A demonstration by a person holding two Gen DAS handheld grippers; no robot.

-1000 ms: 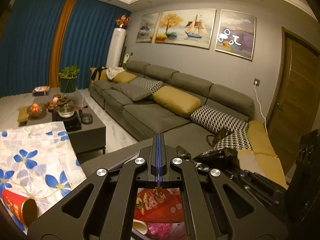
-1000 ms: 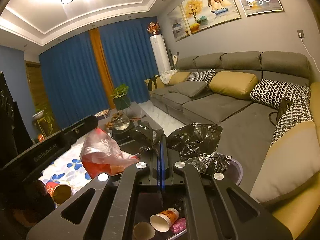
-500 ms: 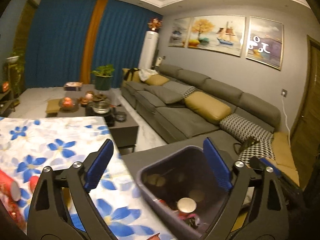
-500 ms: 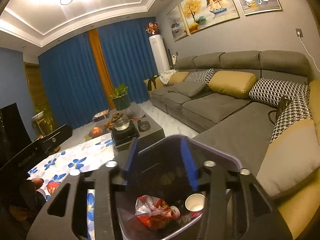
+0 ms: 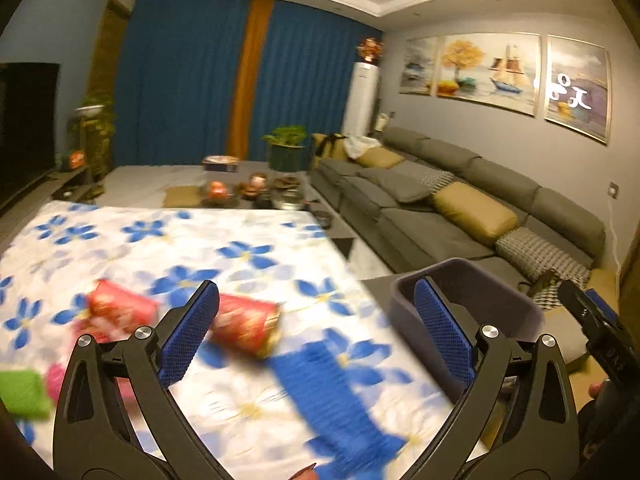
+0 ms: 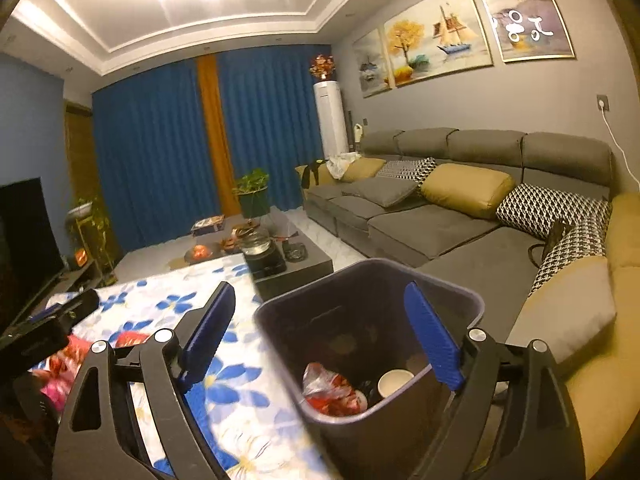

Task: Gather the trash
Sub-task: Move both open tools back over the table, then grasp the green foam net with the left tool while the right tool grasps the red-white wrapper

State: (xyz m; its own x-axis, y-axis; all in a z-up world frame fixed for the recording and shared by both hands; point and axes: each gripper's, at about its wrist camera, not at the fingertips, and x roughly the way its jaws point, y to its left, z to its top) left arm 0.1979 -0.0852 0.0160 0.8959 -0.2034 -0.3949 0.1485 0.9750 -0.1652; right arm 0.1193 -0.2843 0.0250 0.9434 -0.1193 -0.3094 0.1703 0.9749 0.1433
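Low in the left wrist frame, our left gripper (image 5: 316,332) is opening, nothing between its pads, so we should centre it squarely over the nearest crumpled red foil wrapper (image 5: 246,322) on the blue-flowered white tablecloth (image 5: 160,240) before closing, while our right gripper (image 6: 320,336), also opening and empty, frames the dark plastic trash bin (image 6: 360,280).

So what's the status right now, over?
Left gripper and right gripper: jaws opening, nothing between them. Trash bin holds a red wrapper and paper cup. Red cups remain on tablecloth.
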